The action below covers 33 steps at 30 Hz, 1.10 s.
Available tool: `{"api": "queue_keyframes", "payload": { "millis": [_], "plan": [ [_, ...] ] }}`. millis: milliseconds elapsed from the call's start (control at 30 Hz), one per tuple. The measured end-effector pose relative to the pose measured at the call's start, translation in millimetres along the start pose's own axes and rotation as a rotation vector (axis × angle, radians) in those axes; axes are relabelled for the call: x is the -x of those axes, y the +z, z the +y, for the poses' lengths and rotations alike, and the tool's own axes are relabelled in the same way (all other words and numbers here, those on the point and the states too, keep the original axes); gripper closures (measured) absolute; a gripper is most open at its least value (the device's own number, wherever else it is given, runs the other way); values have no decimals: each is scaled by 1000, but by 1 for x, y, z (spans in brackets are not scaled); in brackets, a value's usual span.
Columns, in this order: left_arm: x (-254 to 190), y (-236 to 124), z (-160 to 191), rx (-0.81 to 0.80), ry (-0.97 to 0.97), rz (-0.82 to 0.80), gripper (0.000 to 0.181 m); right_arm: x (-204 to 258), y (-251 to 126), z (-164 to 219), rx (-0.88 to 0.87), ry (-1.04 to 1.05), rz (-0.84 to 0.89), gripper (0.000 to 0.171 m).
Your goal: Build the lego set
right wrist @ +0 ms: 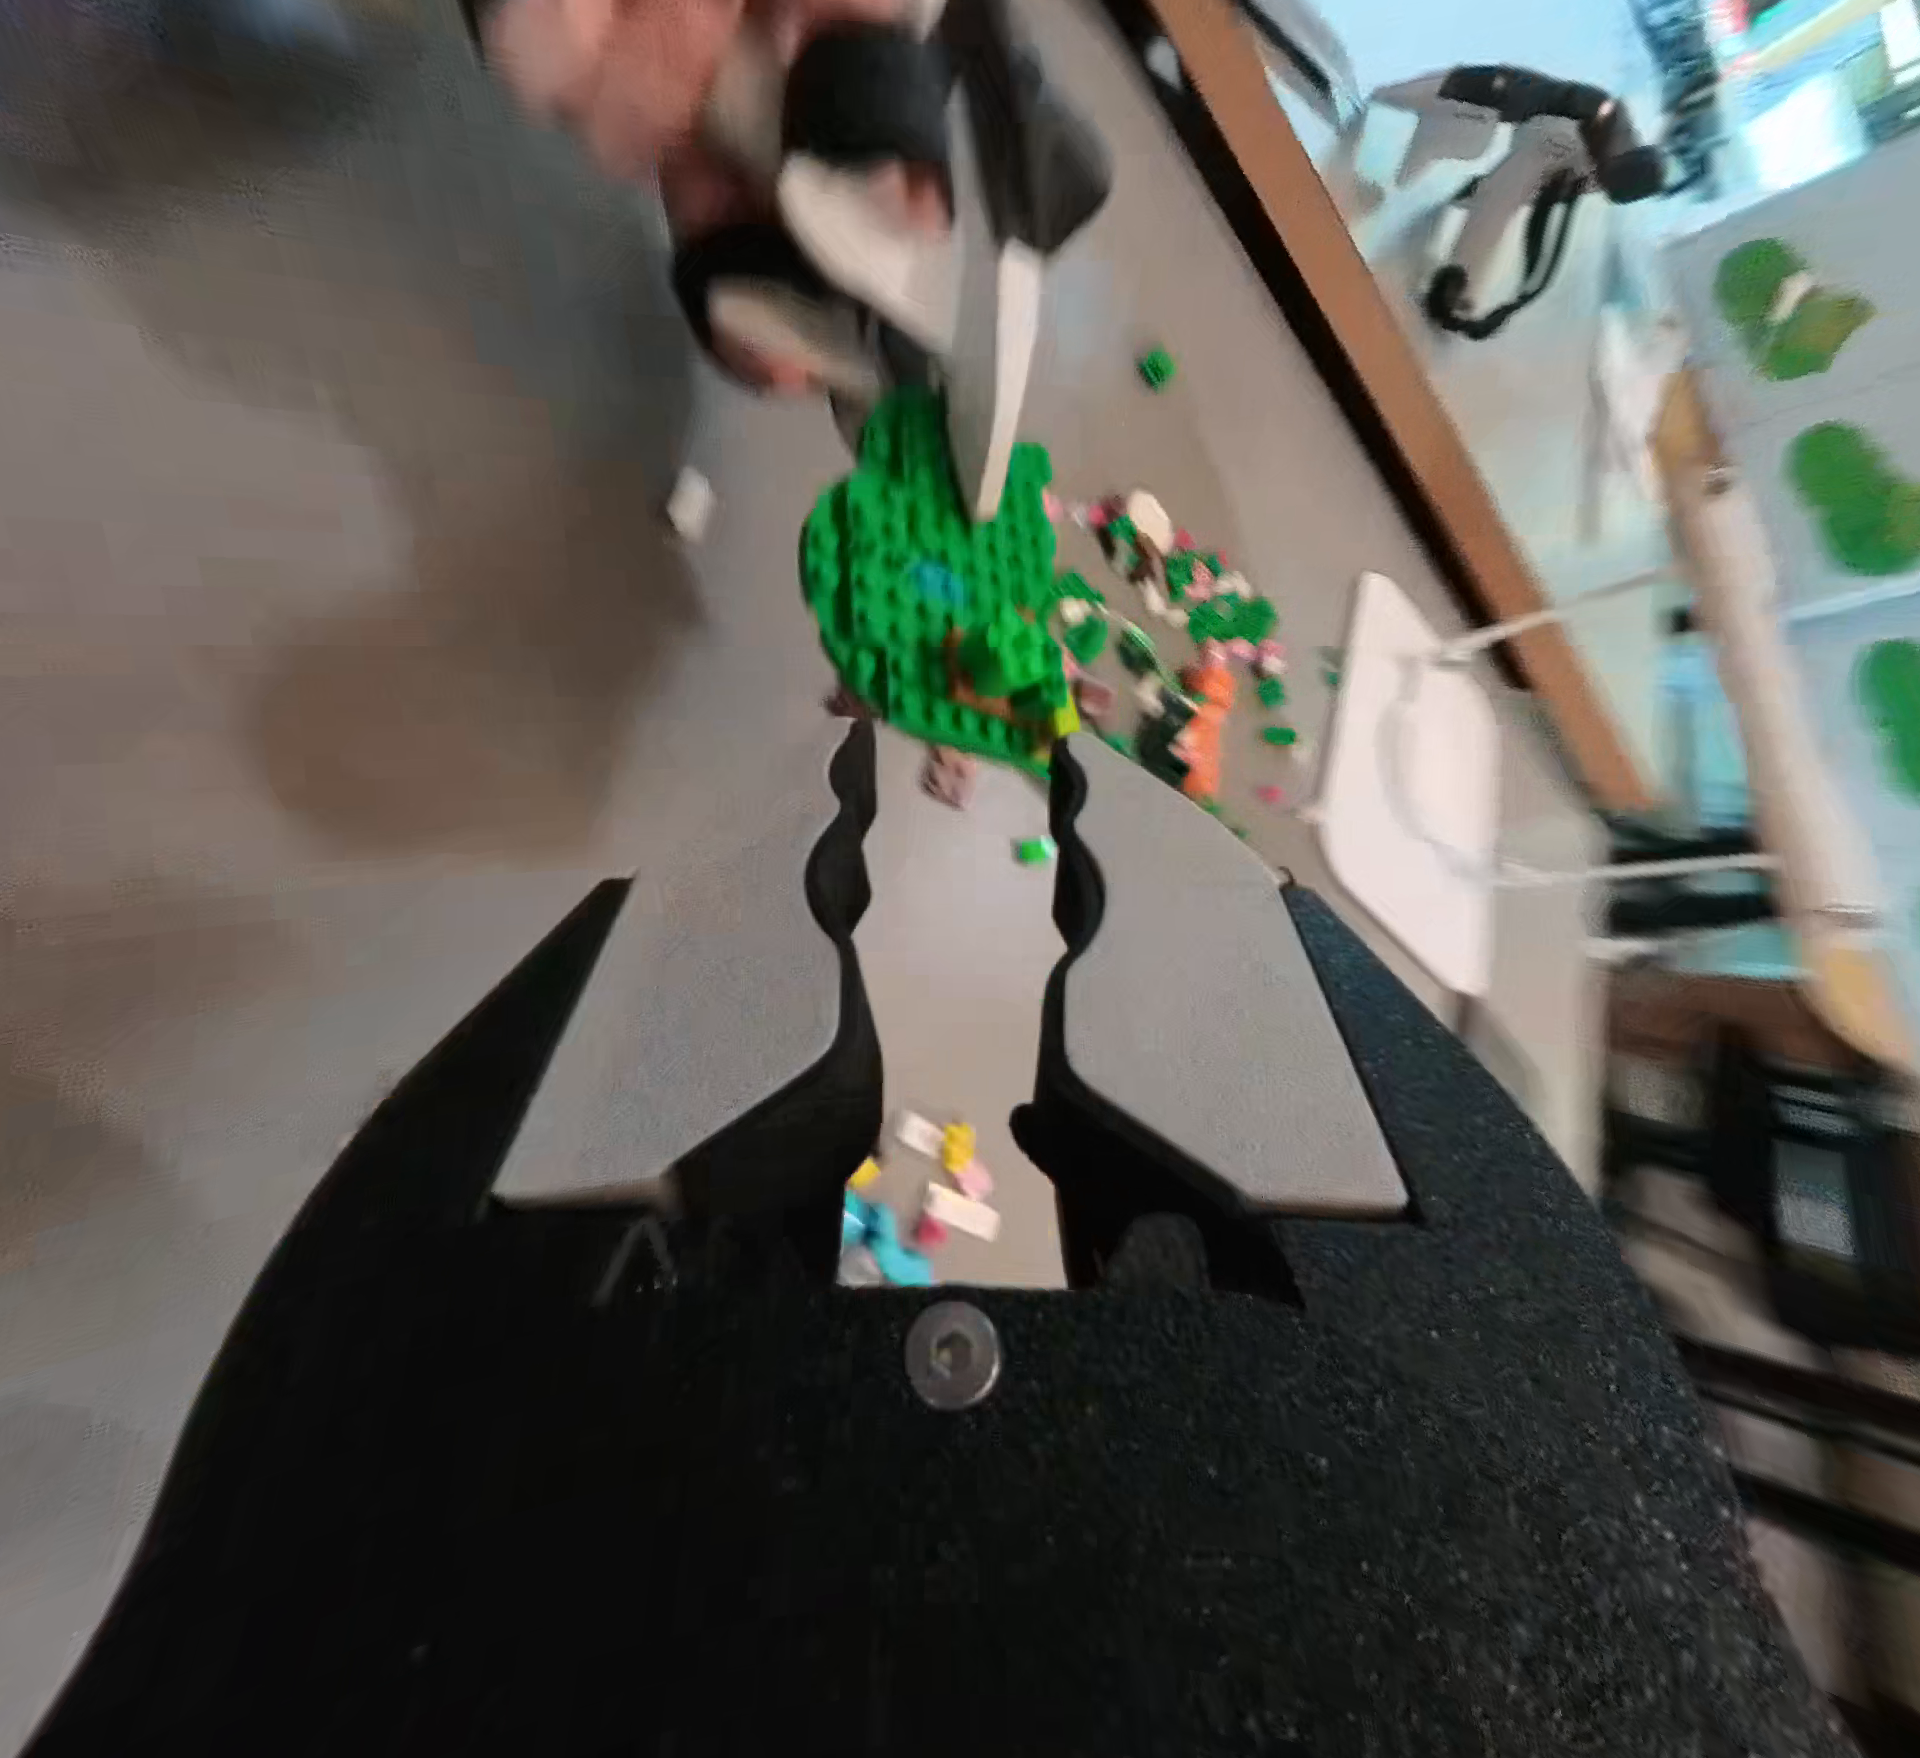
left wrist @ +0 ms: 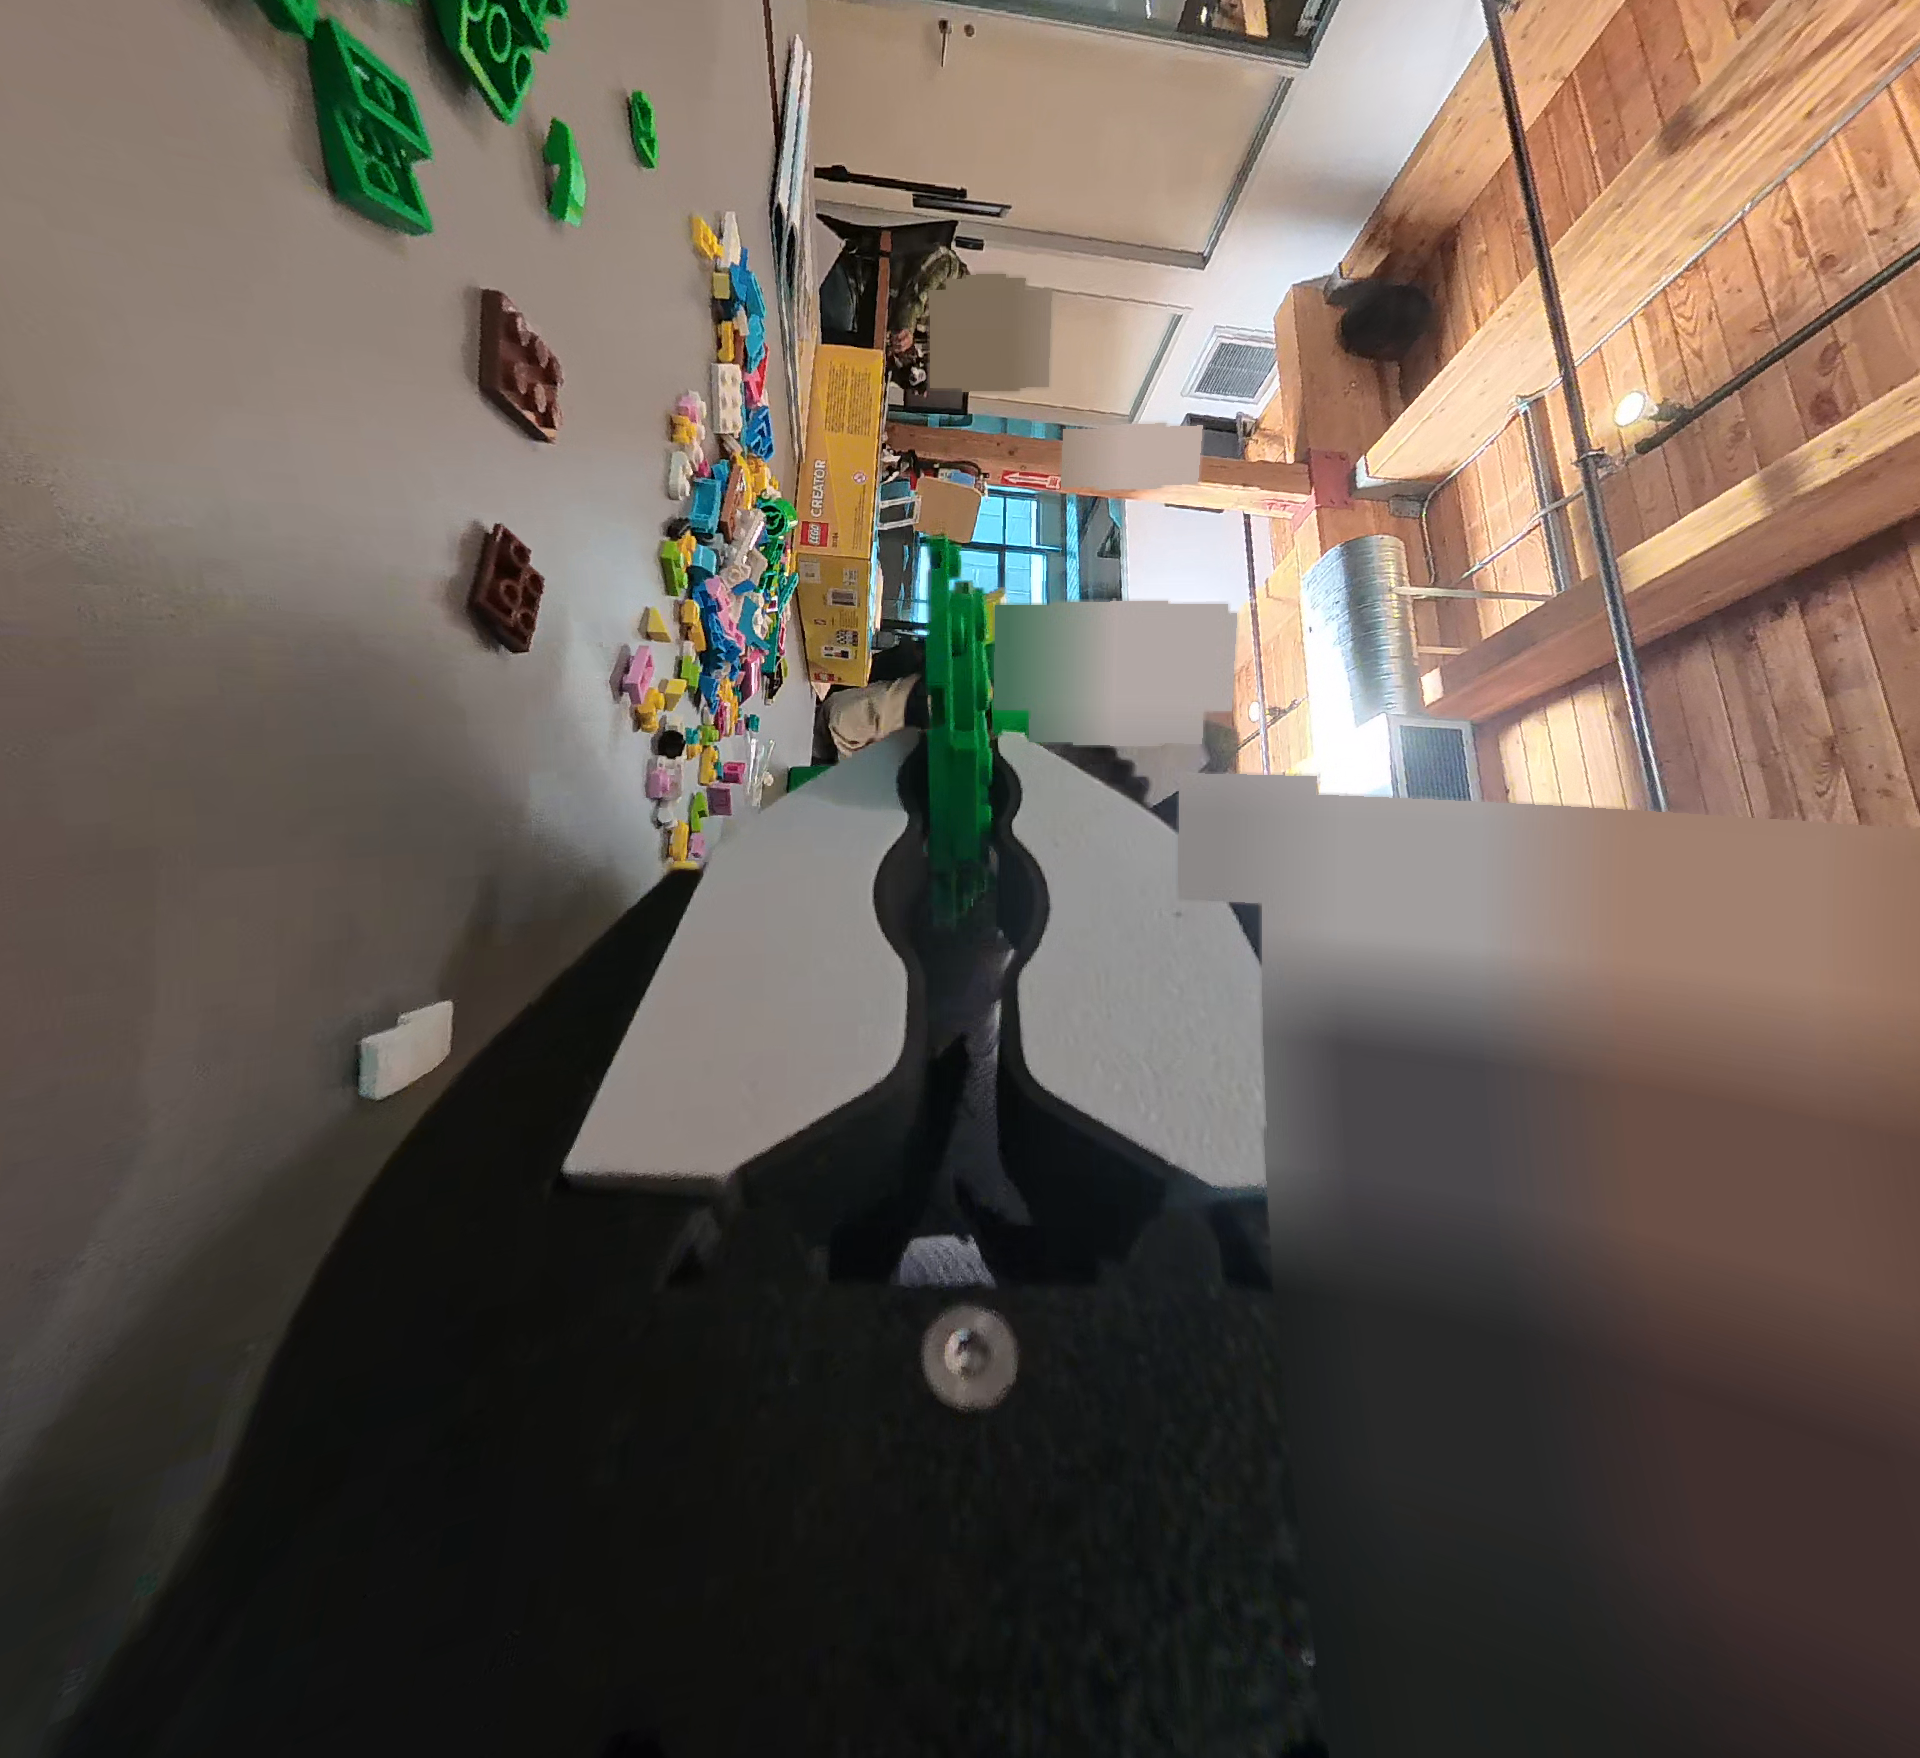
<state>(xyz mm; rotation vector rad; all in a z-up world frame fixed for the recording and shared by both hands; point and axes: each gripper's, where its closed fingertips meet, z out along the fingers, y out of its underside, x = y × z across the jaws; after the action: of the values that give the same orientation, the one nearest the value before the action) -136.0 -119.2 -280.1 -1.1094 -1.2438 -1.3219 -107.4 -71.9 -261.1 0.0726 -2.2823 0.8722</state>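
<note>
My left gripper (left wrist: 961, 752) clamps the green baseplate assembly (left wrist: 961, 721) edge-on above the grey table (left wrist: 260, 773), while my right gripper (right wrist: 956, 752) hangs parted and empty just below that plate. A thin-edge pinch like this could let the plate twist or slip if I press a brick onto it. Beyond the plate, the loose brick pile (left wrist: 717, 565) lies beside the yellow set box (left wrist: 836, 513), its contents unseen.
</note>
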Motion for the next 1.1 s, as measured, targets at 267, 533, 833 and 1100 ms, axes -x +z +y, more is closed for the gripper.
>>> {"api": "queue_keyframes", "payload": {
  "millis": [267, 533, 833, 1100],
  "plan": [
    [-3, 6, 12, 65, 6, 22, 173, -6, 5, -24, -145, 134, -131, 153],
    [-6, 6, 12, 59, -2, 41, 173, -7, 13, -17, -93, 167, -82, 166],
    [-3, 6, 4, 10, 21, 22, 173, -13, 24, -9, 146, 294, 223, 166],
    [-3, 8, 6, 19, 31, 21, 173, -16, 25, -9, 263, 299, 377, 166]
  ]
}}
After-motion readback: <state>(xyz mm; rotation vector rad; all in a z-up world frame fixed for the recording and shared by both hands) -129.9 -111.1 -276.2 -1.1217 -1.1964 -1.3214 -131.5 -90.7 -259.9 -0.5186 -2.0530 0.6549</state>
